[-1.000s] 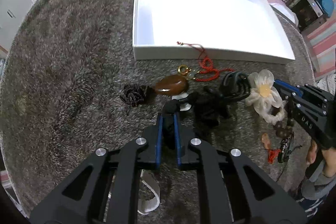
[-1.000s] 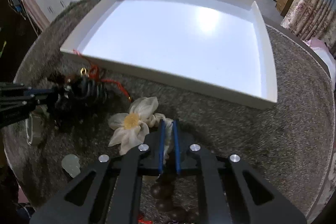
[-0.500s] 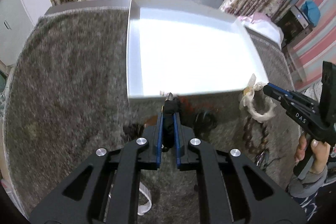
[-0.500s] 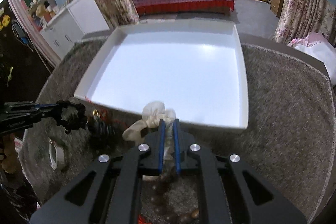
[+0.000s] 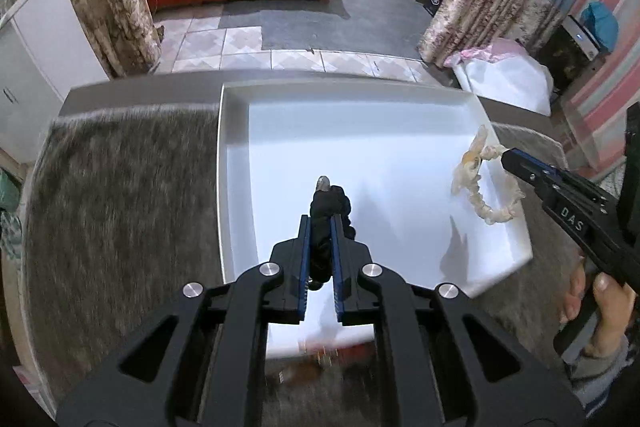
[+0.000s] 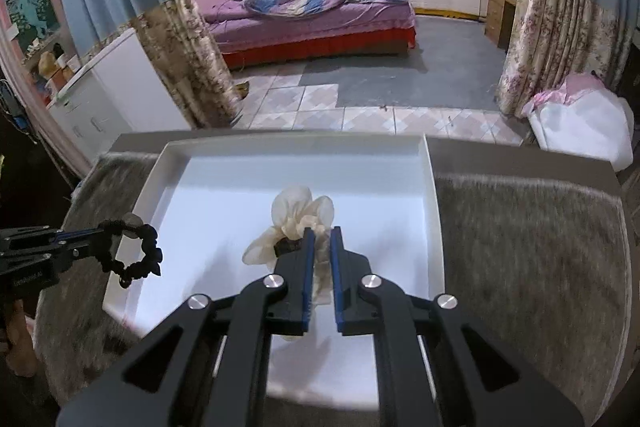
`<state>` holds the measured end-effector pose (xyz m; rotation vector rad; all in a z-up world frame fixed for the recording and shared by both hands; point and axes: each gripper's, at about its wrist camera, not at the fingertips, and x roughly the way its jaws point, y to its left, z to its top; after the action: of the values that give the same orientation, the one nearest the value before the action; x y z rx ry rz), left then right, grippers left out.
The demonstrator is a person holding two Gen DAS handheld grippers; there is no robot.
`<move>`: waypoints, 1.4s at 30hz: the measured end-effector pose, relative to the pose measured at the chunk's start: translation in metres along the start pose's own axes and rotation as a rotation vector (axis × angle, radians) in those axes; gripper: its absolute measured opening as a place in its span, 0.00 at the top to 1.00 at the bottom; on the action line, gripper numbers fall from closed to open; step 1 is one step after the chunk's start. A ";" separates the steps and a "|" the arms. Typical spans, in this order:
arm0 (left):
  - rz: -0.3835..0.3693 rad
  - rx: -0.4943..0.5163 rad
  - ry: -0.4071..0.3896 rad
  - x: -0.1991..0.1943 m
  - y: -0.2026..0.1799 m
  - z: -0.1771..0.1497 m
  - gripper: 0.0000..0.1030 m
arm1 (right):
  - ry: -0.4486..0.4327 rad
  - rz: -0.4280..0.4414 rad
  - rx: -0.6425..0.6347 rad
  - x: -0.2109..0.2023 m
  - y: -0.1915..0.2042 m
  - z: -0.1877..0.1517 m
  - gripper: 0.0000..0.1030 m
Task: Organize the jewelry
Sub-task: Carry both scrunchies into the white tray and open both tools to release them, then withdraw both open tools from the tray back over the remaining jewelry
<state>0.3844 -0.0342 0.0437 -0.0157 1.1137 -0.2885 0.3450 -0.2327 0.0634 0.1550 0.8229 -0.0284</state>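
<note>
While both hang over the white tray (image 5: 236,163), the left gripper (image 5: 320,223) at lower centre pinches a black beaded bracelet (image 6: 136,259), and the right gripper (image 6: 320,239) pinches a cream flower bracelet (image 5: 476,183) at the frame's right, above the furry worktop (image 5: 120,211).

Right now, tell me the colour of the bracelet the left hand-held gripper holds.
Black bracelet, clearest in the right wrist view.
</note>
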 end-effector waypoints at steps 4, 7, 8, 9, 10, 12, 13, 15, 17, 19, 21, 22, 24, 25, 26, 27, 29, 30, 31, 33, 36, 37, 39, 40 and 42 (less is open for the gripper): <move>0.005 -0.013 0.019 0.033 0.006 0.027 0.93 | 0.012 0.001 0.009 0.028 0.001 0.020 0.93; 0.013 -0.009 0.004 0.050 0.009 0.041 0.93 | 0.006 0.018 0.021 0.049 0.005 0.031 0.93; 0.018 -0.008 -0.009 0.057 0.009 0.048 0.93 | 0.000 0.018 0.025 0.055 0.006 0.033 0.93; 0.018 -0.010 -0.017 0.061 0.010 0.053 0.93 | -0.006 0.015 0.029 0.061 0.008 0.034 0.93; 0.020 -0.011 -0.020 0.065 0.011 0.056 0.93 | -0.014 0.011 0.032 0.070 0.010 0.037 0.93; 0.039 -0.011 -0.022 0.075 0.008 0.062 0.93 | -0.024 -0.005 0.026 0.079 0.014 0.037 0.93; 0.059 -0.004 -0.023 0.080 0.008 0.065 0.93 | -0.026 -0.020 0.018 0.085 0.014 0.038 0.93; 0.089 0.012 -0.020 0.089 0.008 0.067 0.93 | -0.018 -0.033 0.007 0.090 0.014 0.037 0.93; 0.103 0.021 -0.019 0.095 0.006 0.068 0.93 | -0.017 -0.079 -0.023 0.094 0.013 0.036 0.93; 0.112 0.013 -0.010 0.103 0.009 0.071 0.93 | -0.006 -0.098 -0.026 0.098 0.008 0.036 0.93; 0.119 0.005 -0.001 0.107 0.014 0.071 0.93 | 0.002 -0.101 -0.008 0.100 0.002 0.036 0.93; 0.121 0.005 -0.001 0.107 0.018 0.069 0.93 | 0.003 -0.099 -0.002 0.100 -0.001 0.036 0.93; 0.128 0.010 -0.001 0.108 0.022 0.066 0.93 | 0.007 -0.105 -0.002 0.099 -0.003 0.037 0.92; 0.134 0.013 0.001 0.109 0.021 0.065 0.93 | 0.012 -0.111 -0.006 0.100 -0.003 0.037 0.92; 0.138 0.012 0.002 0.109 0.022 0.063 0.92 | 0.015 -0.114 -0.010 0.102 -0.002 0.037 0.92; 0.139 0.006 0.005 0.109 0.024 0.063 0.92 | 0.018 -0.118 -0.012 0.104 -0.002 0.038 0.92; 0.144 0.002 0.010 0.111 0.024 0.062 0.92 | 0.029 -0.121 -0.013 0.106 0.001 0.037 0.91; 0.150 0.005 0.013 0.112 0.024 0.061 0.92 | 0.035 -0.119 -0.014 0.106 0.002 0.036 0.89; 0.159 0.013 0.016 0.113 0.023 0.059 0.91 | 0.047 -0.121 -0.017 0.107 0.003 0.035 0.89; 0.168 0.027 0.015 0.113 0.021 0.058 0.89 | 0.051 -0.129 -0.024 0.106 0.003 0.036 0.89; 0.166 0.028 0.014 0.112 0.020 0.058 0.72 | 0.049 -0.137 -0.020 0.101 0.000 0.036 0.81; 0.163 0.029 0.012 0.110 0.019 0.059 0.66 | 0.053 -0.138 -0.013 0.098 -0.001 0.036 0.75; 0.154 0.036 0.007 0.107 0.015 0.058 0.59 | 0.055 -0.126 0.000 0.092 -0.003 0.036 0.58; 0.149 0.044 -0.001 0.102 0.013 0.057 0.55 | 0.052 -0.122 0.002 0.090 -0.004 0.037 0.58; 0.152 0.054 -0.013 0.093 0.011 0.054 0.49 | 0.047 -0.121 0.011 0.082 -0.007 0.037 0.57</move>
<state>0.4727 -0.0532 -0.0158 0.1146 1.0879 -0.1824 0.4274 -0.2419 0.0272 0.1158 0.8782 -0.1437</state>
